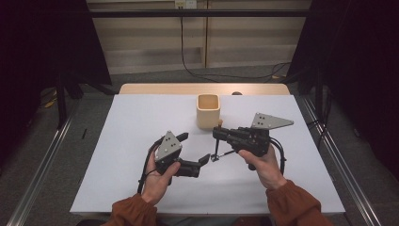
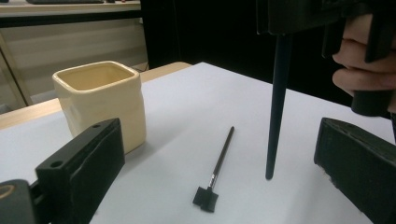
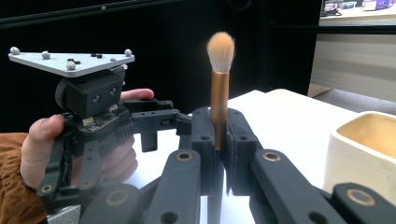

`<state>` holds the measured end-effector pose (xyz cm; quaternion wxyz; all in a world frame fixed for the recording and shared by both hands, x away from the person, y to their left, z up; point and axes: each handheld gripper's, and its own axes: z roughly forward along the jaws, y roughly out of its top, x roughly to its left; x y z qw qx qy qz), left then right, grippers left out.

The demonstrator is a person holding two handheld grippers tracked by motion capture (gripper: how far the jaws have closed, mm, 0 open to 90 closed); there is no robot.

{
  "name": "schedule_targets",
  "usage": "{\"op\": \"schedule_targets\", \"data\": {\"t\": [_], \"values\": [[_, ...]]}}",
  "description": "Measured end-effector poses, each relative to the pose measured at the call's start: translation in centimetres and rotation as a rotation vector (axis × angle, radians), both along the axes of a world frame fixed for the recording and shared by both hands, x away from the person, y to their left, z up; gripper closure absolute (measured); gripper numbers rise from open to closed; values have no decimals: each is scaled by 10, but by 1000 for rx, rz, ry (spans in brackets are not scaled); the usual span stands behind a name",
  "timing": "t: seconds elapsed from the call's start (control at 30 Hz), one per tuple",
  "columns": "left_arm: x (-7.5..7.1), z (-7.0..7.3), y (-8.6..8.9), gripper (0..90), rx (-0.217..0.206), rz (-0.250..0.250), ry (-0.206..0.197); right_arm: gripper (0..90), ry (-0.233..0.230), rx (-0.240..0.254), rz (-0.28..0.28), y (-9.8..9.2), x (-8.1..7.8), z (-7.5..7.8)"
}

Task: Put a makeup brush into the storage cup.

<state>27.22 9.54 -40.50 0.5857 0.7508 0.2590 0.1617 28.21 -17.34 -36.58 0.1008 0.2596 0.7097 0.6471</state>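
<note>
My right gripper [image 3: 219,154] clamps the upright brush [image 3: 219,79] beside the cup [image 1: 208,109], still unloaded; my left gripper [image 2: 219,158] stands wide open, empty, the small brush [image 2: 218,168] lying loose on the desk [image 1: 141,117].

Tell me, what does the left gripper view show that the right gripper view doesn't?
Left gripper view: a small black brush lying flat on the table, ahead of the left gripper's open fingers, plus the dark lower handle of a makeup brush held upright. Right gripper view: that brush's peach bristles and copper collar, clamped in the right gripper's fingers. Both: the cream cup and the white tabletop.
</note>
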Motion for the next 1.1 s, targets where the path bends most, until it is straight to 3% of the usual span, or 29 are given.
{"op": "schedule_targets", "data": {"t": [0.1, 0.23, 0.57, 0.77, 0.87, 1.1], "values": [[1, -1, 9, 12, -24, 25, 11, 840, -1, -1, -9, -3, 0, 1], [3, -4, 23, 8, -18, 63, 30, 839, -1, -5, -17, -5, 0, 1], [3, -7, 55, 9, 24, 114, 19, 839, -3, -16, -22, -7, 0, 0], [4, -4, 74, 14, -1, 183, 13, 839, -2, -17, -31, -9, 0, 1], [1, -9, 83, 12, -10, 187, 35, 839, -3, -18, -35, -10, 1, 1], [-8, -18, 103, 15, 3, 224, 24, 839, -6, -19, -42, -13, 3, 1]]}}
